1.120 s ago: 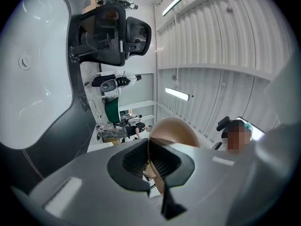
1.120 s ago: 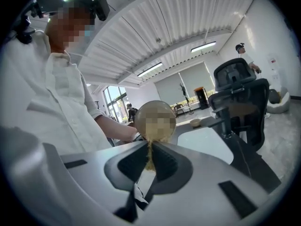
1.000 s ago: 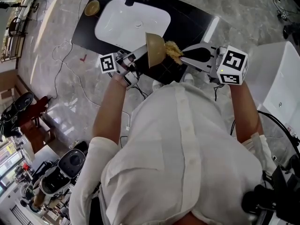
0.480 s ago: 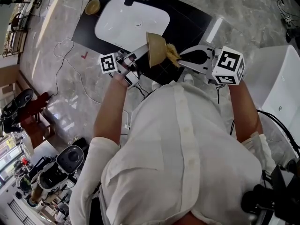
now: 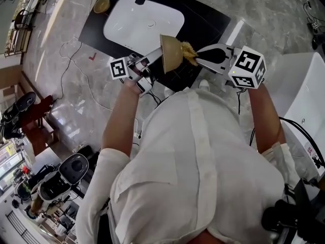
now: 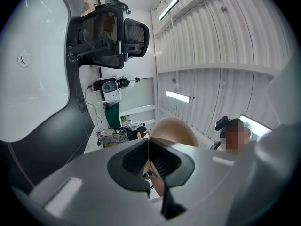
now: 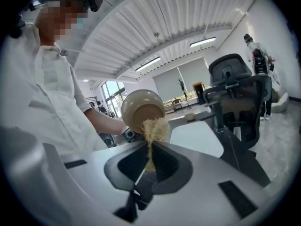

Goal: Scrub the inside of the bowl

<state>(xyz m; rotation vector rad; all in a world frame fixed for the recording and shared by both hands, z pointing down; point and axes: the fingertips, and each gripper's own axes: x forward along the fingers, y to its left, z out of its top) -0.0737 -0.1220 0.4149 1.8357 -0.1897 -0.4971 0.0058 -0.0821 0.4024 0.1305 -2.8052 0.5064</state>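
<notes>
Above the black table (image 5: 205, 22) and its smooth white basin (image 5: 137, 22), the bowl (image 5: 171, 52) is held in the air, tipped on its side with its mouth turned to the person's right. It is a rounded, tan, matt-looking vessel, and its rim is pinched between the closed jaws of the left gripper (image 6: 149, 161). A coarse, straw-coloured fibrous scrubber (image 7: 155, 131) is clamped in the right gripper (image 7: 150, 160) and set at the bowl's mouth. Scrubbing is judged to be in hand; next, the tuft would need to be pushed deeper and swept round the inner wall against a firmly gripped rim.
</notes>
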